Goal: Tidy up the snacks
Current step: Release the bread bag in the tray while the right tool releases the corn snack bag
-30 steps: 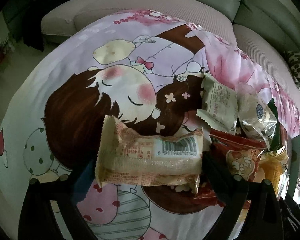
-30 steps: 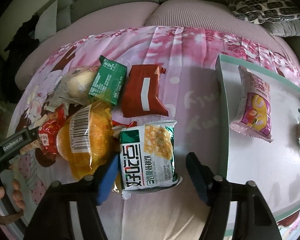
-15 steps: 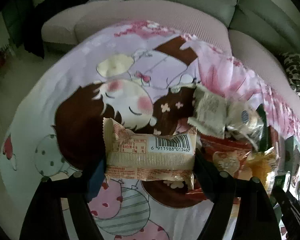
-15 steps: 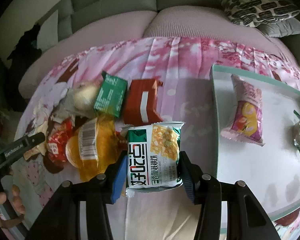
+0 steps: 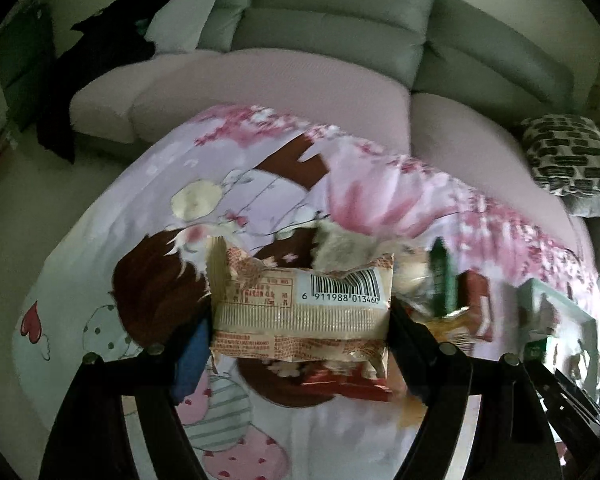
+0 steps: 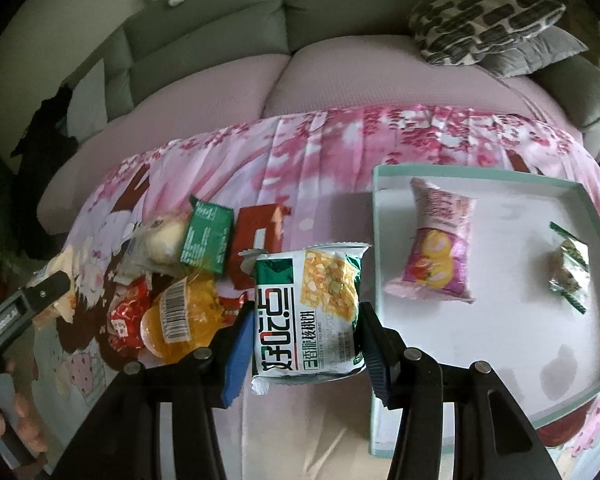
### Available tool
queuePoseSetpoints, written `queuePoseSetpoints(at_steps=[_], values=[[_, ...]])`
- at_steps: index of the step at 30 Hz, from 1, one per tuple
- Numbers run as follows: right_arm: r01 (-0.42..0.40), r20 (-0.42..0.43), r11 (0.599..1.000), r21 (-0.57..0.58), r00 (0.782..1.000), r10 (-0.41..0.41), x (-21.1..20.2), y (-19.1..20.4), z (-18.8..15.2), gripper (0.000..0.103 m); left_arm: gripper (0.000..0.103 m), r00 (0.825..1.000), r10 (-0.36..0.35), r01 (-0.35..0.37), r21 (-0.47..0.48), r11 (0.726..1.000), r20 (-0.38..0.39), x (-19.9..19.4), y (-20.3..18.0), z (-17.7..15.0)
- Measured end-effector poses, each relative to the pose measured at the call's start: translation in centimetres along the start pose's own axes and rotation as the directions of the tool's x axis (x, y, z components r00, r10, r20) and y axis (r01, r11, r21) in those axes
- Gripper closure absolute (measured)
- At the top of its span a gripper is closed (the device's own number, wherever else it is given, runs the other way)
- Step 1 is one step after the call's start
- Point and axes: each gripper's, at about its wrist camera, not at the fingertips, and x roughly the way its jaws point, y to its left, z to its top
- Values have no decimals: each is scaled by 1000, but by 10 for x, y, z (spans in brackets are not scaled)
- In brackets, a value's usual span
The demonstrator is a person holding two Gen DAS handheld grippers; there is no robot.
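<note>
My left gripper (image 5: 300,320) is shut on a long beige snack pack (image 5: 300,312) with a barcode, held crosswise above the cartoon cloth (image 5: 100,272). My right gripper (image 6: 304,320) is shut on a white and green cracker packet (image 6: 308,312), lifted clear of the cloth. To the right of that packet lies a shallow teal-rimmed white tray (image 6: 480,170) holding a pink snack bag (image 6: 440,248) and a small crumpled wrapper (image 6: 566,268). A pile of loose snacks sits left of the right gripper: an orange jelly cup (image 6: 184,316), a green packet (image 6: 206,238), a red packet (image 6: 258,236).
A grey sofa (image 6: 340,20) with pink seat cushions runs behind the table, with a patterned pillow (image 6: 484,16) at right. A hand (image 6: 24,432) holding the other gripper's handle shows at the lower left of the right wrist view. Dark clothing (image 5: 100,60) hangs on the sofa's left.
Both grippers closed on their packs and rose from the cloth. The beige pack and the cracker packet lifted with them, and more of the sofa came into view.
</note>
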Motion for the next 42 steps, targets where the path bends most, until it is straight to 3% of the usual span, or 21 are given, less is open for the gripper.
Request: queuePoseSetpoints(at_steps=[8,16,28,35,42], values=[[31,21,996,87,999,-33,-13,-35,5,50,22,996,-82,79,114,990,24,-17,-54,-4],[90,42,979,184,994,-99,-28,-79,8,50,22,987,-158,148,260,954,17,-27,-116,-20],[171,34,933,317,981,-191,-43,-141,1,50,22,968,-251,236,440,866,-26,-35,-197,-56],[221,24,884,412,967,-253,-55,-182,-10,50,22,951,-300,291,519,803,-69,-31,-239,-80],[254,6,841,478,956,-292,-63,-212,-21,50,22,944,-308,316,578,753,-114,-21,-268,-101]])
